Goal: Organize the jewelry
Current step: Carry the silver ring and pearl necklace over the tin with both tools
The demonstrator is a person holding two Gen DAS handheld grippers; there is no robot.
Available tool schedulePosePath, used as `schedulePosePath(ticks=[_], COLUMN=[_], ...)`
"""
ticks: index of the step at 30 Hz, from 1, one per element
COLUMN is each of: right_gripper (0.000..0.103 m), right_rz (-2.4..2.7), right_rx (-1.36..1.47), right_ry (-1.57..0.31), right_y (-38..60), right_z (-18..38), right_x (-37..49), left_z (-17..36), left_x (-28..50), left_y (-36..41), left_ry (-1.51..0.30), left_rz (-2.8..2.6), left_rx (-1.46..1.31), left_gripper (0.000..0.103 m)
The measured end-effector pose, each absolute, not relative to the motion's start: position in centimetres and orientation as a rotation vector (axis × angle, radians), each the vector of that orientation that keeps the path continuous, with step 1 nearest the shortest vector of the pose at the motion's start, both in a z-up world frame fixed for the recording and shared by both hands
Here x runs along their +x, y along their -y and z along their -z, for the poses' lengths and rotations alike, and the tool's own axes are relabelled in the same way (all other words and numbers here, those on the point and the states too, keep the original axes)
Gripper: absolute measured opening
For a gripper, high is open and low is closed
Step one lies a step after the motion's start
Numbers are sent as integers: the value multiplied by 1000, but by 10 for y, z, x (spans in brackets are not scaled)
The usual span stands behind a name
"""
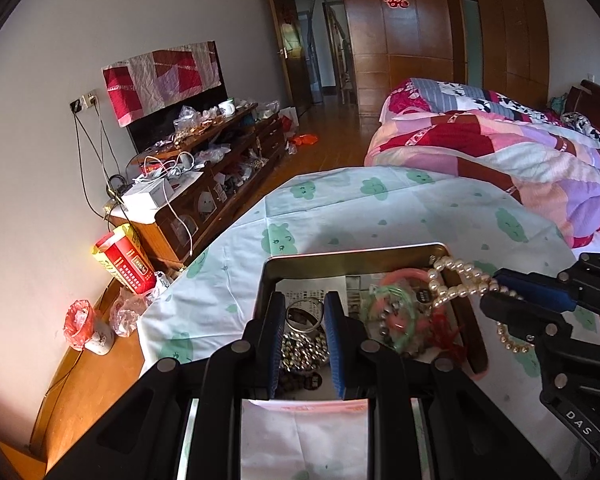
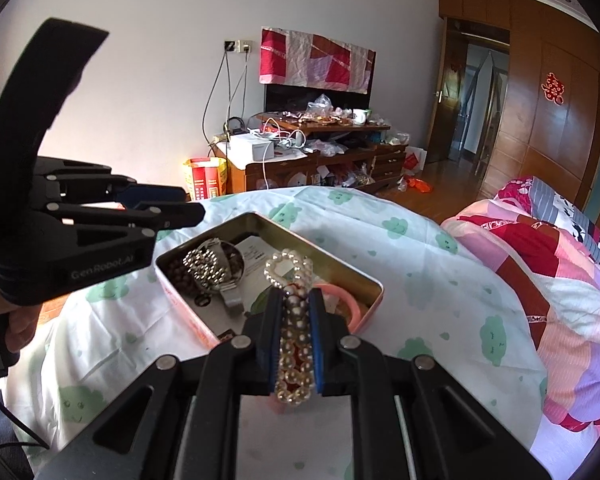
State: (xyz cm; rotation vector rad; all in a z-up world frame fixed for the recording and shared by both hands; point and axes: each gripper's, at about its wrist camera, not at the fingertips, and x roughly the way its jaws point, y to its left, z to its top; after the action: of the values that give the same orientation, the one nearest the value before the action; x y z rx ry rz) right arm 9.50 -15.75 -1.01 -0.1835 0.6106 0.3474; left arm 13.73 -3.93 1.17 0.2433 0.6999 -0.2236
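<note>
1. Clamped between right gripper (image 2: 295,344) fingers: pearl bracelet (image 2: 294,332), above the tin (image 2: 331,265) near its right edge.
2. Left gripper (image 1: 303,336) fingers apart, empty, over the tin's beads (image 1: 301,354).
3. Bracelet not yet released; bangles (image 1: 395,312) already inside.

The right gripper (image 2: 294,344) has its jaws pinched tight on the pearl bracelet (image 2: 290,320), held above the tin's (image 2: 363,276) near edge. The left gripper (image 1: 304,334) hovers over the same tin, jaws parted and gripping nothing.
</note>
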Motion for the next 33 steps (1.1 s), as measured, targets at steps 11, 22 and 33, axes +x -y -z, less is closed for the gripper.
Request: schedulePosePath(ticks=[11,22,33], right_gripper=[15,15,15], right_rz=[-293,-282,-285], right_rx=[-147,-148,-152], right_ry=[-650,-684,-691], right_y=[158,155,150], right_z=[24,34,37], right_x=[126,135,137], left_z=[3,17,23], left_x=[165,171,173], left_y=[38,37,34], left_ry=[-733,-763,-776], left_rz=[174,164,159], left_rx=[237,241,239], left_gripper=[20,20,20])
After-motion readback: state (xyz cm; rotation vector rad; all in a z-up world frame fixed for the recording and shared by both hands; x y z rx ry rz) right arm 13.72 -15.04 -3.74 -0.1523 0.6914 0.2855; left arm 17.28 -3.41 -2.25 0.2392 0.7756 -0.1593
